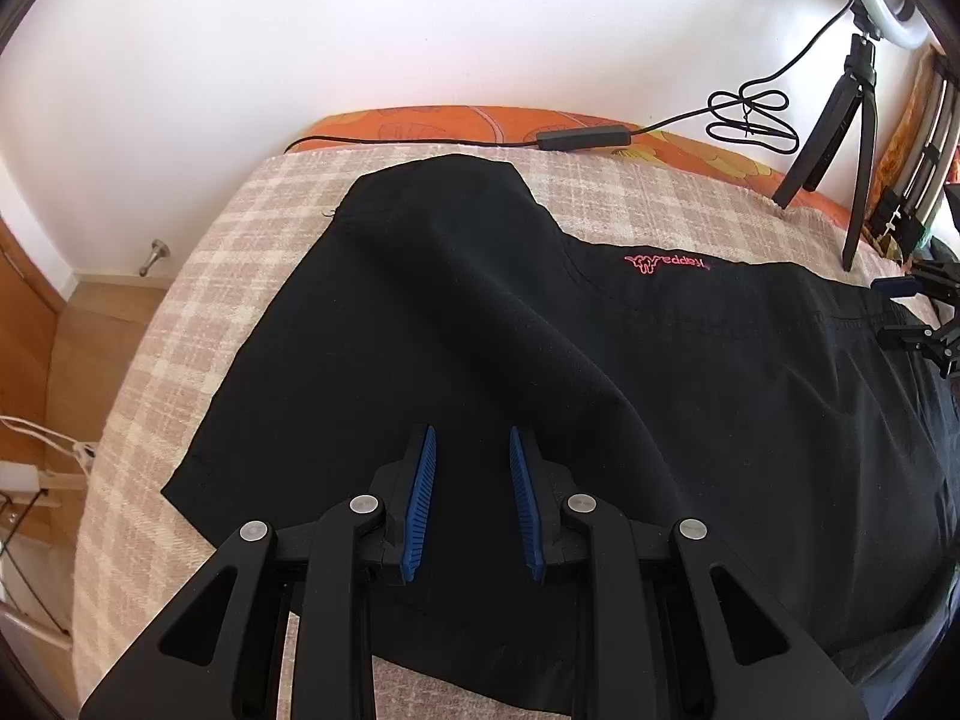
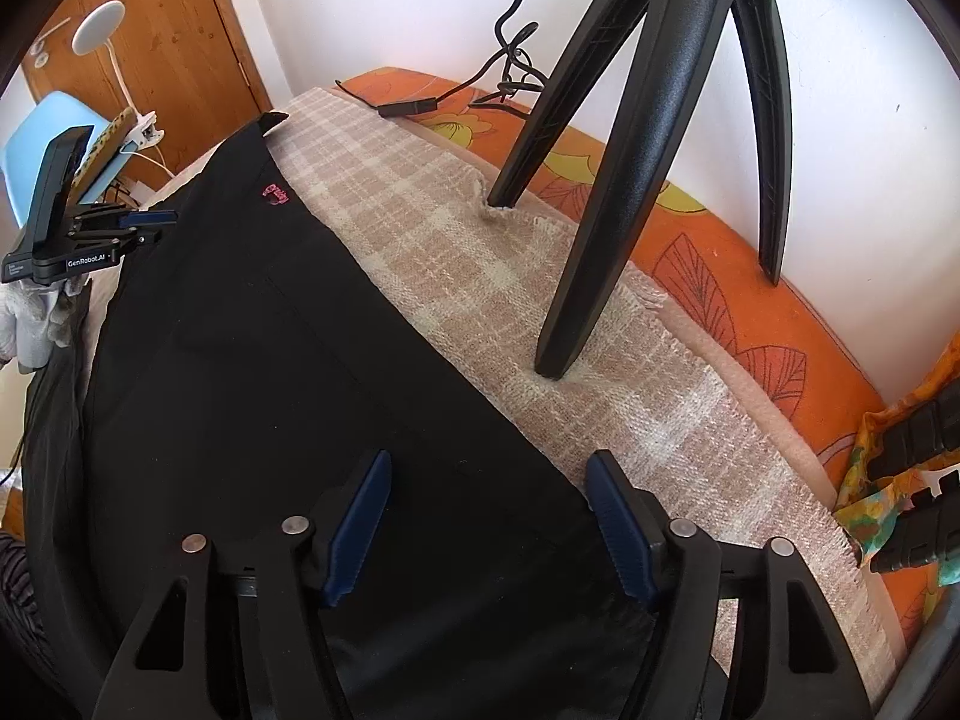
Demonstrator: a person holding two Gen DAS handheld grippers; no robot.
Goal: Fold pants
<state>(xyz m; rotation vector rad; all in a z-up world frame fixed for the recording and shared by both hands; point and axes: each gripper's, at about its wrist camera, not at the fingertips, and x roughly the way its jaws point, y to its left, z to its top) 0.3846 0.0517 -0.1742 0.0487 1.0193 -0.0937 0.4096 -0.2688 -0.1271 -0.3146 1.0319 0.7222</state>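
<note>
Meanwhile, black Kappa track pants [image 1: 540,360] lie spread on a checked blanket [image 1: 180,360] covering the bed, waistband toward the right, leg hems toward the left. Left tongs [image 1: 472,504] hover spread above the near hem, holding nothing; right tongs [image 2: 489,528] hover spread wider over the waistband end, just beside the far edge, also empty. A black tripod [image 2: 606,180] stands on the blanket's far side. Judging by the lie, folding has barely begun; next, each pair of tongs must pinch an edge to lift it over
</note>
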